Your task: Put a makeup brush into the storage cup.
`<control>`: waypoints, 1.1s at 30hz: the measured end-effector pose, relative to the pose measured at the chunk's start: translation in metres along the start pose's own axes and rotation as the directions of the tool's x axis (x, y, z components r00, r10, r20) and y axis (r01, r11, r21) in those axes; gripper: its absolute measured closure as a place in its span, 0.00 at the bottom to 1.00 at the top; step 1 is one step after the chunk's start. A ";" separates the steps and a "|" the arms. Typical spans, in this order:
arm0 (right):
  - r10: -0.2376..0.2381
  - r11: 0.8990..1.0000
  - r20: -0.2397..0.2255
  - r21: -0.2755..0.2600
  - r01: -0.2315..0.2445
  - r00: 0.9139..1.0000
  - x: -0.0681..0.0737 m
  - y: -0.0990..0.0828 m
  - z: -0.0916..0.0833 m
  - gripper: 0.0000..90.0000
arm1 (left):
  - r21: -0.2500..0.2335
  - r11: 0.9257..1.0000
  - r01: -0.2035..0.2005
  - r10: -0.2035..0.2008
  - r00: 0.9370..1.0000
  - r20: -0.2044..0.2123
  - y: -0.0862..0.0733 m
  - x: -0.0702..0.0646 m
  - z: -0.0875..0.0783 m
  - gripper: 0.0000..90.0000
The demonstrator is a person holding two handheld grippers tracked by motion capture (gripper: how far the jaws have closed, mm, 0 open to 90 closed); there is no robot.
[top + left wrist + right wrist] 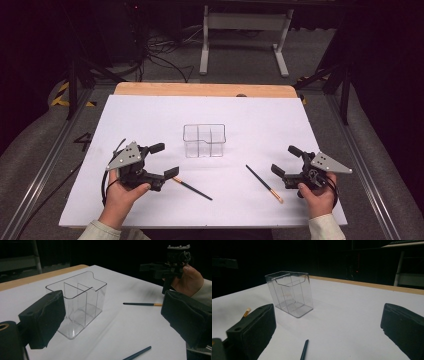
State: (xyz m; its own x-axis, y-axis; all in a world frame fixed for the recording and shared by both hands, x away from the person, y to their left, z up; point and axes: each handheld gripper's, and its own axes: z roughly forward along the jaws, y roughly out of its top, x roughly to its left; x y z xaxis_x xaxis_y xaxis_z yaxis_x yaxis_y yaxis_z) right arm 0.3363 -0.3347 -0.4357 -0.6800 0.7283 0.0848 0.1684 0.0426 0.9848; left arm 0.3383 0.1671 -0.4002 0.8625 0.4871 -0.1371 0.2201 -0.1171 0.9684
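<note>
Your left gripper (113, 322) held its two black jaws wide apart with nothing between them, and past them a clear plastic organizer (77, 302) stood upright on the white table (130, 325), its thin inner walls splitting it into compartments that looked bare. Right of it, well apart, a dark brush (142, 304) with a pale orange end lay flat, and the dark tip of a second brush (138, 353) poked in at the bottom edge. At the upper right, your other hand (187, 281) gripped the right gripper (160, 267) above the table's far side, its jaws apart.
</note>
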 end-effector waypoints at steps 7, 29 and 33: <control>0.001 1.000 -0.005 -0.003 -0.001 1.000 0.001 0.002 0.000 0.01 | 0.004 1.000 -0.007 0.007 1.000 0.003 -0.001 0.000 0.002 0.07; 0.000 1.000 -0.015 0.001 0.000 1.000 0.001 0.002 0.000 0.01 | 0.216 0.973 -0.077 0.060 0.995 0.084 0.001 0.002 0.026 0.14; -0.001 1.000 -0.018 0.006 0.002 1.000 0.001 0.002 0.001 0.01 | 0.269 0.957 -0.106 0.082 0.992 0.097 0.005 0.003 0.029 0.15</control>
State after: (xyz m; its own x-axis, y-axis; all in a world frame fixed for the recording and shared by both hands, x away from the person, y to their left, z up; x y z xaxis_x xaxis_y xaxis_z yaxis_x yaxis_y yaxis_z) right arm 0.3361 -0.3333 -0.4339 -0.6927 0.7161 0.0860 0.1716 0.0478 0.9840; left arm 0.3554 0.1426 -0.4021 0.9180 0.3891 -0.0766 0.2421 -0.3967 0.8854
